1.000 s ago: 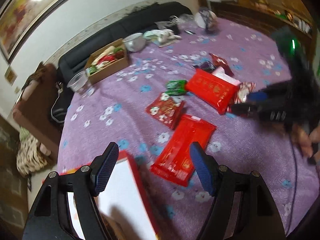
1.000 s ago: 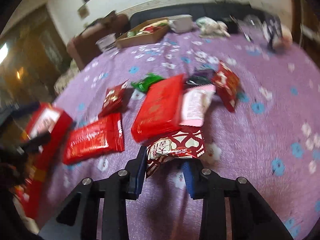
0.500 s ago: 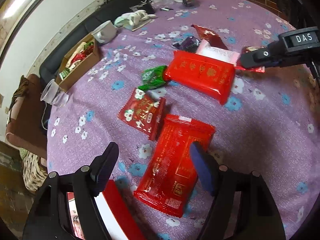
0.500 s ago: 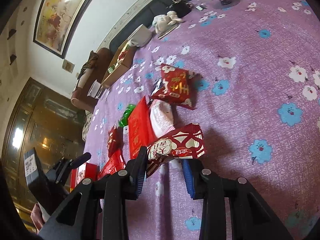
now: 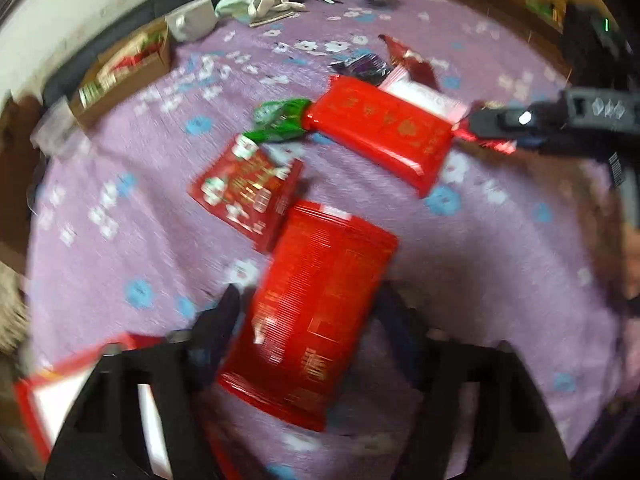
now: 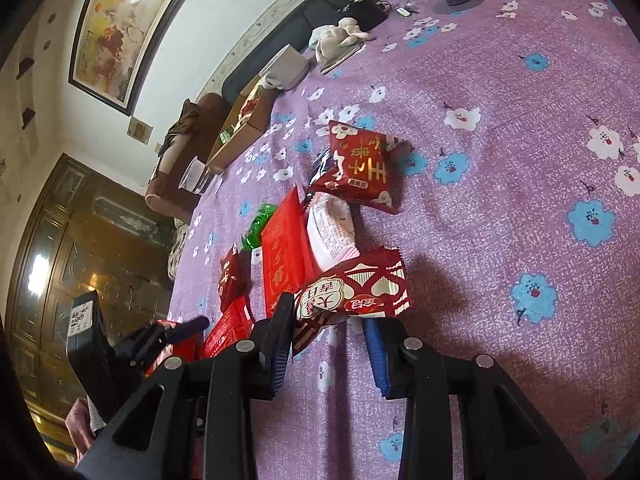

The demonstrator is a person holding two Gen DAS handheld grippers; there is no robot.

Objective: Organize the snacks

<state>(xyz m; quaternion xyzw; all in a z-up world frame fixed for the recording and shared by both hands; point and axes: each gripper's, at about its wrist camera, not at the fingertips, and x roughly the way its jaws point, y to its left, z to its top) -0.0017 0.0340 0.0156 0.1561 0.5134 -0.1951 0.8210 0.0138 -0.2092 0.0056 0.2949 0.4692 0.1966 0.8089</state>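
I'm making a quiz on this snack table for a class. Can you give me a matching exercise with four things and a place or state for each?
Things:
1. long red packet
2. red and white heart-patterned packet
3. green packet
4. cardboard box

Places or states:
A. far side of the table, snacks inside
B. between the left gripper's fingers
C. held by the right gripper
D. lying at one end of the big red pack

Pairs: 1-B, 2-C, 3-D, 4-A

A long red snack packet (image 5: 316,308) is seen lying flat between the left gripper's (image 5: 308,312) jaws, though blur seemingly hides any contact. A red-and-white heart-patterned snack packet (image 6: 354,292) is pinched by the right gripper (image 6: 328,338), raised off the cloth.
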